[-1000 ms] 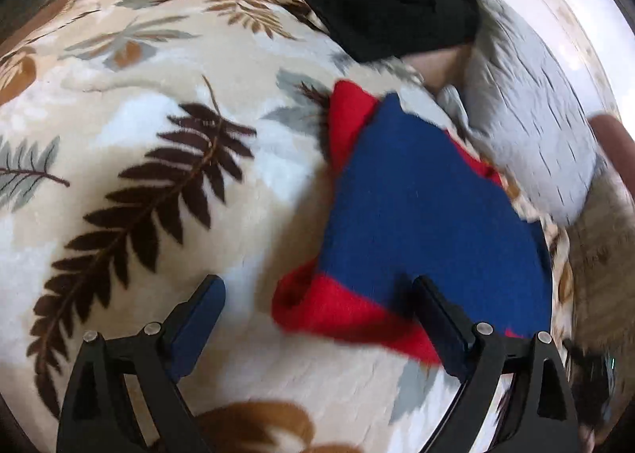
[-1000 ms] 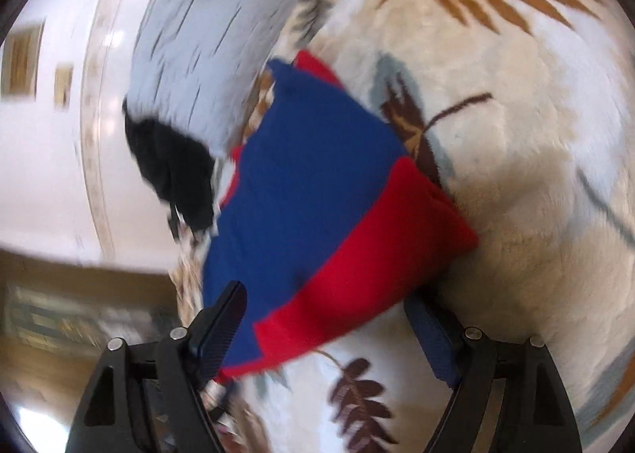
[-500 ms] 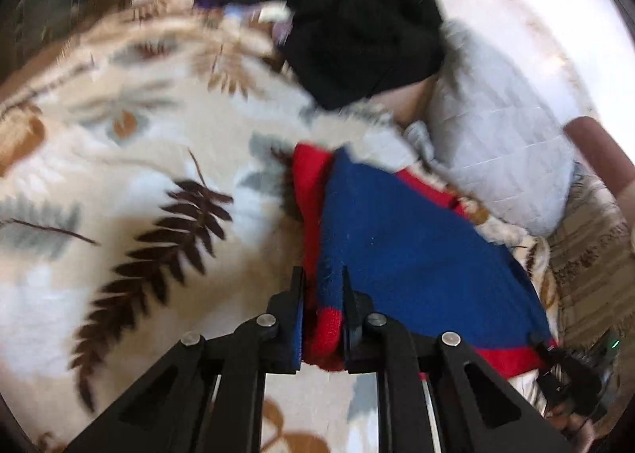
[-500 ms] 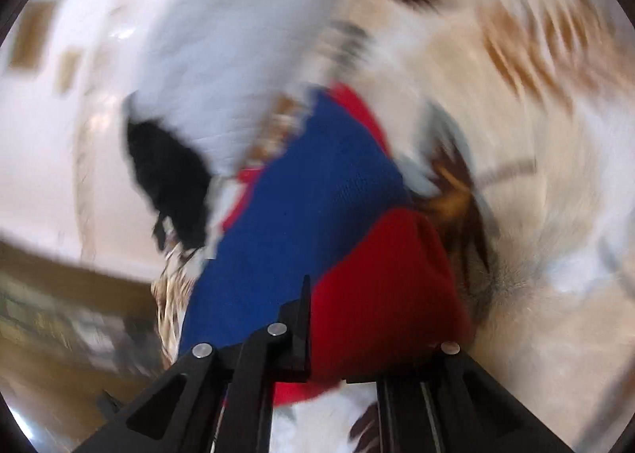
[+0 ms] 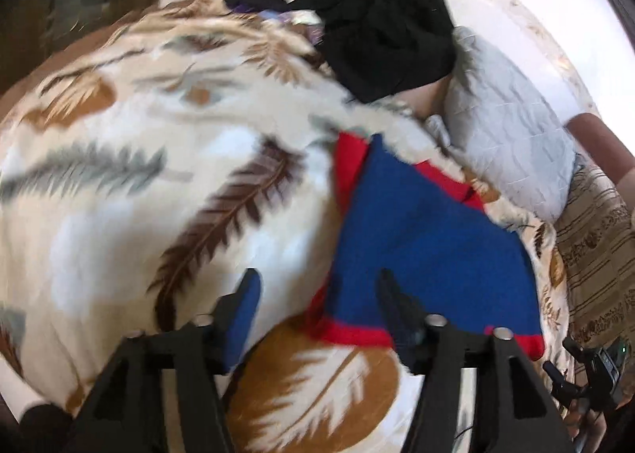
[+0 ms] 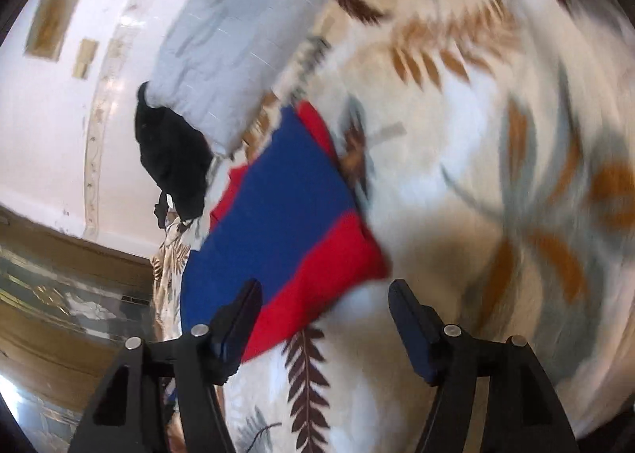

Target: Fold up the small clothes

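A small blue garment with red edges (image 5: 428, 250) lies folded flat on a cream blanket with a leaf print (image 5: 158, 183). My left gripper (image 5: 317, 298) is open and empty, just above the garment's near red hem. In the right wrist view the same garment (image 6: 278, 222) lies ahead and to the left. My right gripper (image 6: 325, 314) is open and empty, with the garment's red corner between its fingers.
A heap of black clothes (image 5: 385, 36) lies at the far end of the bed. A grey quilted pillow (image 5: 508, 143) sits beside it, also in the right wrist view (image 6: 238, 36). A patterned beige sheet (image 5: 599, 250) shows at the right. White wall behind.
Both grippers were shut on the garment's red edge half a second ago. Both have opened, let go and drawn back a little. The garment now lies flat.
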`<state>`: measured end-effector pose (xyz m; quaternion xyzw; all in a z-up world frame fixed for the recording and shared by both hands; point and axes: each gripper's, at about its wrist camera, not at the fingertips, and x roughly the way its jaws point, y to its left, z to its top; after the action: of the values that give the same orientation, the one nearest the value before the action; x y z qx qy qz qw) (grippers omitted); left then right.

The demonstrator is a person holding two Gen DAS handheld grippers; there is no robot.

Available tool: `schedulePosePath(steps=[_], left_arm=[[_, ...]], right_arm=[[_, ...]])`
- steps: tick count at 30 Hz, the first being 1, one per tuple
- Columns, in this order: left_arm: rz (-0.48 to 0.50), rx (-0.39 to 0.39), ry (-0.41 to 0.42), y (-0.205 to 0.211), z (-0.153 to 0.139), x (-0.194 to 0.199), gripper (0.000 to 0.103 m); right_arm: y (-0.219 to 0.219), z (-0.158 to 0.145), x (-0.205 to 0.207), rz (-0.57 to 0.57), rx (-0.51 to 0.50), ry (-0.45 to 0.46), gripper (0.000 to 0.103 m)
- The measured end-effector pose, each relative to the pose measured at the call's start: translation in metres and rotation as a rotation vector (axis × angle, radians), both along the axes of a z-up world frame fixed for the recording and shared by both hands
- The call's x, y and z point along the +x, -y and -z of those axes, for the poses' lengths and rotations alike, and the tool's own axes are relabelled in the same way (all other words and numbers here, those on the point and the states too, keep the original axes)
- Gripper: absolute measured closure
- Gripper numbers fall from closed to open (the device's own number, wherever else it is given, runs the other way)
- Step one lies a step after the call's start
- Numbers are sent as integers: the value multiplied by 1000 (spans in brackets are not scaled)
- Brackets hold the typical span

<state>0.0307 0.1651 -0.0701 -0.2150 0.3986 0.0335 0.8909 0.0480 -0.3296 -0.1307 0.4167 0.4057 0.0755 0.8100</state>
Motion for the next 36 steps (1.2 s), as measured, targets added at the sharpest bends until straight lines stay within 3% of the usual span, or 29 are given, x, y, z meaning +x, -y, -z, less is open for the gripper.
schedulePosePath(steps=[4,6,7,8,10,12,14,16,18,21,24,25,26,27,28,29,33,34,35,36], left_arm=[[84,22,-47,16,5,40,35],[123,15,-123,19,23,60,36],[116,29,-172,19,31,63,43],[119,33,-204,20,40,68,78],[124,-15,-184,16,43,63,83],[103,20,-146,19,30,50,93],[95,44,-131,21,26,42,92],[75,16,-134,15,25,42,81],[32,3,-101,9,19,44,38],[43,14,-51,8,14,54,22],[88,34,-115,20,32,77,18],[115,44,-179,26,46,86,20],[117,95,-197,30,52,90,35],[123,139,-174,35,50,88,68],[175,111,-174,41,48,91,83],[160,101,-185,42,40,93,88],[146,36,-117,41,4,80,88],[150,32,-122,40,3,77,88],[151,51,-147,41,9,76,82],[155,94,-188,42,21,78,77]], right_arm=[[-8,-7,31,-24,-76,9,33],[-10,-6,47,-29,-98,-4,33],[-11,-4,54,-36,-102,-12,33],[-12,-2,60,-47,-110,-19,33],[-14,3,69,-72,-124,-44,33],[-14,4,70,-86,-133,-45,33],[-15,5,73,-101,-145,-41,33],[-15,8,80,-104,-151,-49,33],[-15,10,88,-106,-164,-58,33],[-21,14,105,-133,-199,-70,33],[-30,20,121,-175,-236,-77,30],[-36,19,124,-201,-261,-73,31],[-45,16,128,-251,-303,-78,39],[-49,15,131,-275,-314,-96,82],[-53,10,131,-278,-330,-109,83],[-55,3,131,-281,-346,-100,85],[-50,-36,116,-245,-309,-42,86],[-50,-38,113,-238,-352,-51,84],[-52,-33,112,-245,-428,-63,77],[-52,-28,113,-262,-435,-69,50]])
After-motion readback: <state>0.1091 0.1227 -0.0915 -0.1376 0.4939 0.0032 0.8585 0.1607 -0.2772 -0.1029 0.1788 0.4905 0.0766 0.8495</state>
